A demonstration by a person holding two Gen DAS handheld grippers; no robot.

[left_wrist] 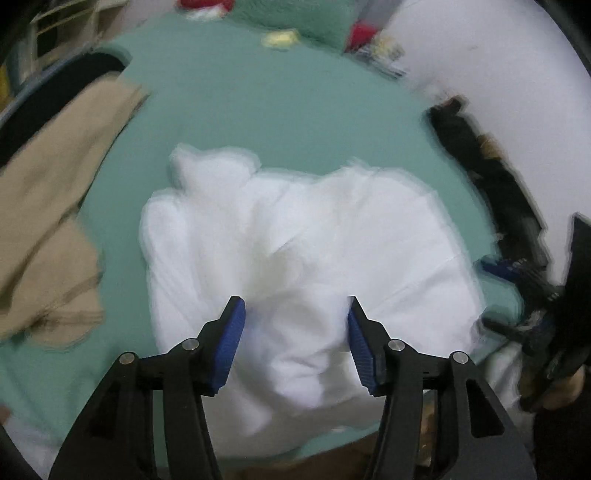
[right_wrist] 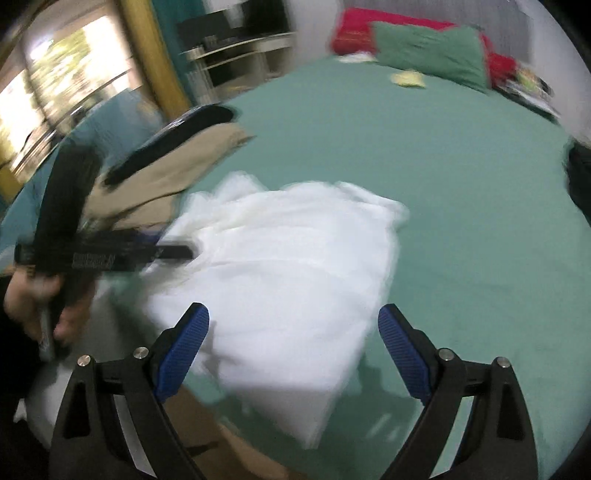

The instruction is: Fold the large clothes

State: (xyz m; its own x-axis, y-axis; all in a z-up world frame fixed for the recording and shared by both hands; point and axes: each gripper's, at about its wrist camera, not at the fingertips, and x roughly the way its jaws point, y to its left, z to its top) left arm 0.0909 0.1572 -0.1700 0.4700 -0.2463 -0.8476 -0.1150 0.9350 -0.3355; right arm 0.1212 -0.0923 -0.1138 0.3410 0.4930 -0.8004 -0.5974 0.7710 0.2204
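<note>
Both sets of jaws stand apart with nothing pinched in them. On my left gripper (left_wrist: 296,314) the blue pads (left_wrist: 231,347) are moderately spread above the white garment (left_wrist: 295,251), clear of the cloth. My right gripper (right_wrist: 293,321) gapes wider, its near-left pad over the garment's near edge and the other over bare sheet. That white garment (right_wrist: 295,266) lies bunched and partly folded on the green bed sheet (right_wrist: 443,177), close to the near edge of the bed. Just beyond it on the left sits a beige garment (right_wrist: 177,173) with a dark one (right_wrist: 173,125) against it. In the right wrist view I see my left hand (right_wrist: 33,302) wrapped round its gripper's handle at the left. At the far end of the bed rest a green pillow (right_wrist: 432,55) and a red one (right_wrist: 354,29). Everything is smeared by blur; I see no containers.
</note>
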